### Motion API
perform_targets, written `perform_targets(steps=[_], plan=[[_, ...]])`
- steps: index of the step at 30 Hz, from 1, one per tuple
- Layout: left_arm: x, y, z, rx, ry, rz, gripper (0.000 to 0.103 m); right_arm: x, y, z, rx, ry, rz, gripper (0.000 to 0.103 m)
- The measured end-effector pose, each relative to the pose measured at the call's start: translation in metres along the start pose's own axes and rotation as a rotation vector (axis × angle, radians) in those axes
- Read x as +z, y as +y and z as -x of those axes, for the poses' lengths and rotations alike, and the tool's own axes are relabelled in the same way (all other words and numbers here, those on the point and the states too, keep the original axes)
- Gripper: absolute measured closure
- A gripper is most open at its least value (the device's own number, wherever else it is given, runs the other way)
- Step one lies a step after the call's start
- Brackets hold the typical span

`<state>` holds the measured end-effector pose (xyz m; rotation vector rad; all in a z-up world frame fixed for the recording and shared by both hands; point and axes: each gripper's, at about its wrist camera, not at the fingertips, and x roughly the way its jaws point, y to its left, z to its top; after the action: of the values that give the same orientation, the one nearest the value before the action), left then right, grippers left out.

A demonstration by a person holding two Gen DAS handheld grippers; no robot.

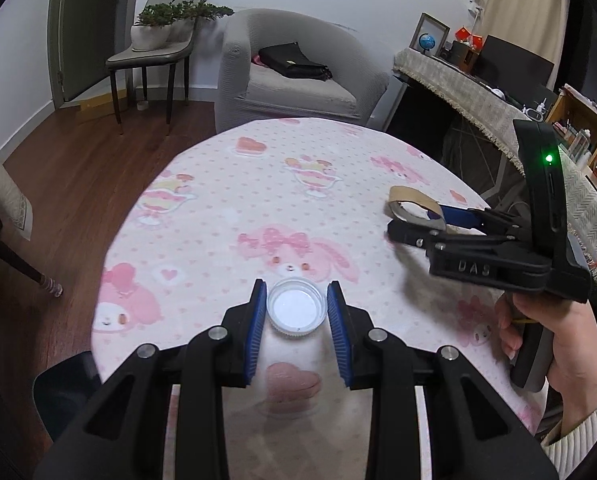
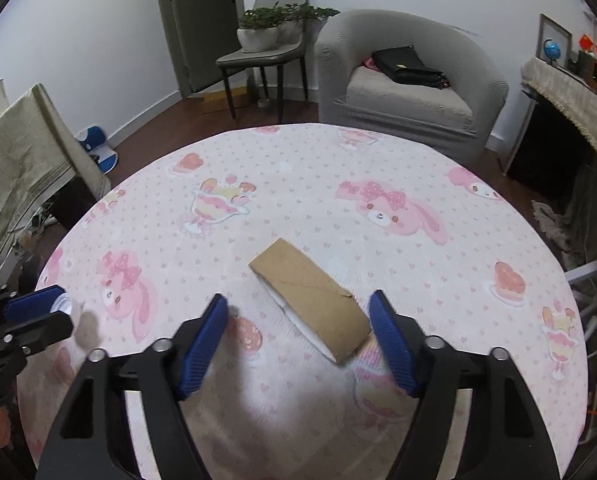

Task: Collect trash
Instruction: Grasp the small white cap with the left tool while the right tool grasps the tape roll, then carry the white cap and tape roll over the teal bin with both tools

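Observation:
A white plastic bottle cap [image 1: 296, 307] lies open side up on the pink cartoon tablecloth [image 1: 258, 200]. My left gripper [image 1: 296, 304] is open, its blue pads on either side of the cap, not clearly touching it. A flattened brown cardboard tube [image 2: 312, 304] lies on the tablecloth [image 2: 298, 184]. My right gripper [image 2: 300, 316] is open and straddles the tube's near end. In the left wrist view the right gripper [image 1: 414, 222] sits at the right, over the tube [image 1: 412, 200]. The left gripper [image 2: 44, 312] shows at the left edge of the right wrist view.
A grey armchair [image 1: 298, 68] with a black bag [image 1: 294, 62] stands beyond the table. A chair with potted plants [image 1: 158, 36] is by the door. A cloth-covered sideboard [image 1: 478, 92] runs along the right. A draped chair [image 2: 22, 152] stands at the left.

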<state>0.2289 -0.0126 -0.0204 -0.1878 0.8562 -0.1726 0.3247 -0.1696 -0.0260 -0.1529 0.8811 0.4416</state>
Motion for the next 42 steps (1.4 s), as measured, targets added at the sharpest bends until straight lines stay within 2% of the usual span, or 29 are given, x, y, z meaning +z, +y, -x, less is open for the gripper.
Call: perform_targets(steps=[5, 8, 25, 42], plan=[[-0.001, 0.012, 0.008, 0.009, -0.01, 0.008, 0.07, -0.001, 0.0, 0.004, -0.025, -0.001, -0.02, 0.07], [-0.001, 0.017, 0.014, 0.014, -0.017, 0.014, 0.07, -0.003, 0.003, 0.005, -0.035, -0.001, -0.01, 0.078], [-0.004, 0.052, 0.046, 0.059, -0.058, 0.02, 0.07, 0.001, 0.054, 0.014, -0.011, -0.002, 0.078, 0.079], [-0.026, 0.114, 0.086, 0.107, -0.092, 0.094, 0.07, 0.009, 0.15, 0.048, 0.069, -0.06, 0.171, 0.08]])
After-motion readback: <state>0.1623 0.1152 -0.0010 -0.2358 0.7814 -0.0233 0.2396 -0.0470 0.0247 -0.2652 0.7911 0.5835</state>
